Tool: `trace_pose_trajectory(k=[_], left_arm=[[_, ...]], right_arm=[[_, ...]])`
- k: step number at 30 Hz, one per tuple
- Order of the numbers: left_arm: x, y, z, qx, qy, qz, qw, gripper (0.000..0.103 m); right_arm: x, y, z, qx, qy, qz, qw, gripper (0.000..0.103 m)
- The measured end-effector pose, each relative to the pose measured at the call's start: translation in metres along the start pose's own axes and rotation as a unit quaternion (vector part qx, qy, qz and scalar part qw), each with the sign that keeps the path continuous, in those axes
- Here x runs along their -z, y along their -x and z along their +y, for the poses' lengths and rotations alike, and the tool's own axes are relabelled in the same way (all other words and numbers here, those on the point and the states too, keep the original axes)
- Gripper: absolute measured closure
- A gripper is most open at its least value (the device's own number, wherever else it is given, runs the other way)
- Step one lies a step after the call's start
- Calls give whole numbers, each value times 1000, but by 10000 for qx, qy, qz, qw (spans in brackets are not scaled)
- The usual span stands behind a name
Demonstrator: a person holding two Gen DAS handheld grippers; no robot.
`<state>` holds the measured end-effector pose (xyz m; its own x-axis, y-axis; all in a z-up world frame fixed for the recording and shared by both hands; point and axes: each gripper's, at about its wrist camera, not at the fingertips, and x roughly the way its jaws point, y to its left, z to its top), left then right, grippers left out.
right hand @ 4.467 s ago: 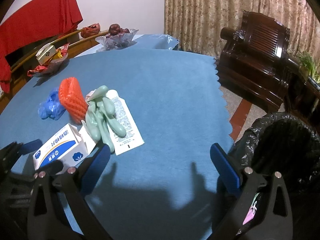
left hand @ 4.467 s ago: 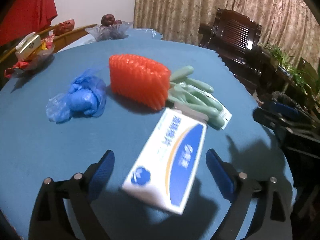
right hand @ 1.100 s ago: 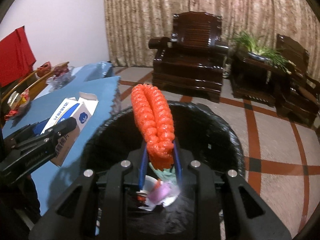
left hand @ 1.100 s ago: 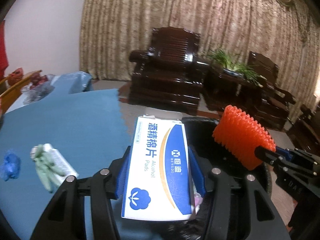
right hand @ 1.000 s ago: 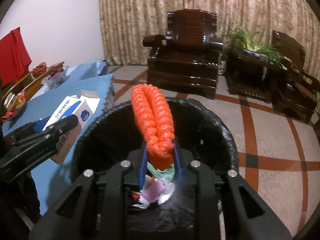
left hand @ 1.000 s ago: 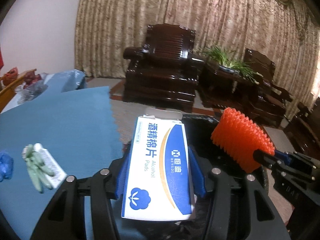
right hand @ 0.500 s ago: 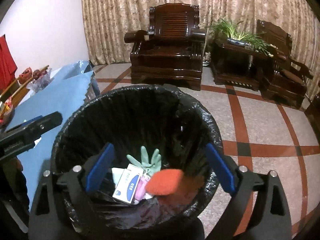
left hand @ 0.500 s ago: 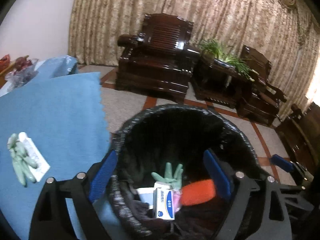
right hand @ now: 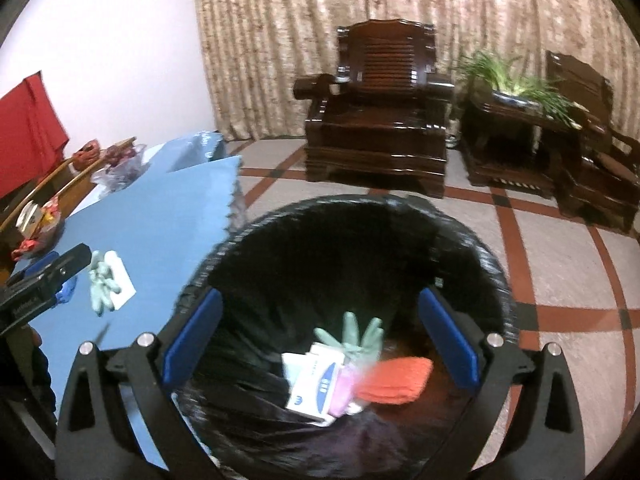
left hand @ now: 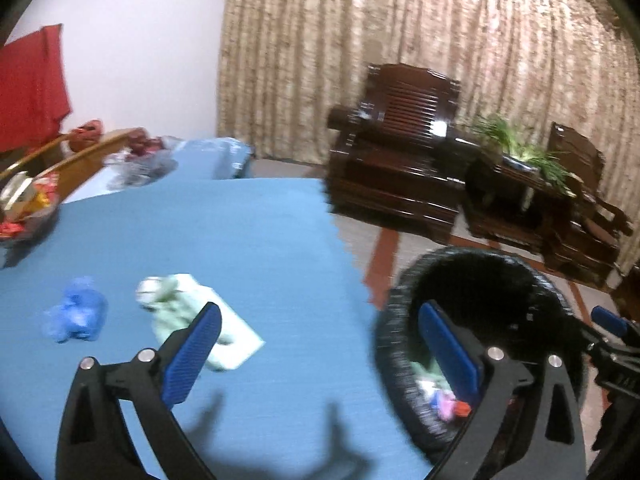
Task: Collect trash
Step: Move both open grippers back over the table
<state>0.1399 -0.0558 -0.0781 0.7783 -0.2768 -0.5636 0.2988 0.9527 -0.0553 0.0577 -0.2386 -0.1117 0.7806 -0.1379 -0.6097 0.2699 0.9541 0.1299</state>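
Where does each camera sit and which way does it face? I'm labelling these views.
Left wrist: on the left gripper, above the table edge, facing the blue tablecloth with the green gloves and blue wad; own open fingers show.
Right wrist: on the right gripper, looking down into the trash bin at the box and orange sponge; own open fingers show.
Shared: bin, gloves, armchair, each other's gripper.

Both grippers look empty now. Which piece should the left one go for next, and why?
Probably swing the open left gripper to the green glove packet: it lies on the blue table closest to the bin, with the blue wad beyond.
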Motion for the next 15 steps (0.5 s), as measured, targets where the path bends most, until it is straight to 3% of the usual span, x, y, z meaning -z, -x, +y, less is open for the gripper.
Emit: trace_pose_trajectory(k=[15], left_arm=[[21,31,119,-1169,502,-98,9918,6]], right_arm=[[-20,-28,110,-860,798,-8,9931,7]])
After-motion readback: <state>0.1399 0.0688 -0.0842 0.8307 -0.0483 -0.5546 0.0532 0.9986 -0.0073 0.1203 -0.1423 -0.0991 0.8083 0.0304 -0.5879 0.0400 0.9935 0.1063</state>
